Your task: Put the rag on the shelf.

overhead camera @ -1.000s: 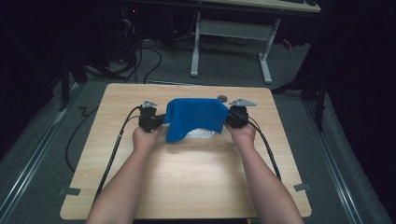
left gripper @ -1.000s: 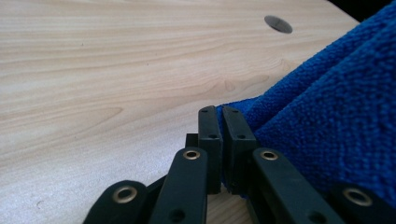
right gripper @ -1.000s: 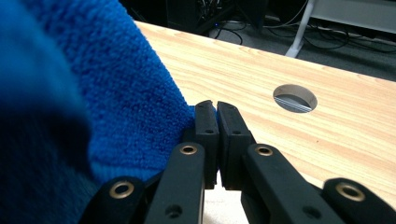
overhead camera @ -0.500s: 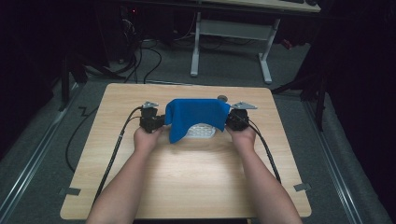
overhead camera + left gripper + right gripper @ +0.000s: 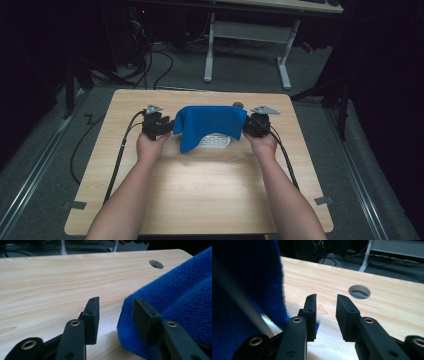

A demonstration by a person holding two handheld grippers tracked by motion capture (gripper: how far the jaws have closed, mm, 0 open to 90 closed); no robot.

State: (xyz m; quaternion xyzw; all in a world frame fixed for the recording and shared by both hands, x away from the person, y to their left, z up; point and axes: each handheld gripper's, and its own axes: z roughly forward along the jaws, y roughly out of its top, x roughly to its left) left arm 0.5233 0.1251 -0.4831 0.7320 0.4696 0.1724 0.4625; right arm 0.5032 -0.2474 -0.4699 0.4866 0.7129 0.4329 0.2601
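A blue cloth (image 5: 210, 124) lies draped over a white object (image 5: 216, 141) at the table's far middle; its lower left corner hangs lowest. My left gripper (image 5: 171, 126) is at the cloth's left edge. In the left gripper view the left gripper (image 5: 116, 301) is open, with bare wood between the jaws and the blue cloth (image 5: 175, 297) bulging behind the right jaw. My right gripper (image 5: 246, 127) is at the cloth's right edge. The right gripper (image 5: 326, 298) is open too and holds nothing, with the blue cloth (image 5: 244, 277) hanging just left of it.
A round cable hole (image 5: 238, 105) (image 5: 156, 264) (image 5: 359, 291) sits near the table's far edge behind the cloth. A pale rod (image 5: 239, 302) crosses in front of the cloth in the right gripper view. A white desk frame (image 5: 247, 35) and cables stand on the floor beyond.
The cloth has shifted slightly, and a little more of the white object shows under its lower edge. Both hands have stayed almost where they were.
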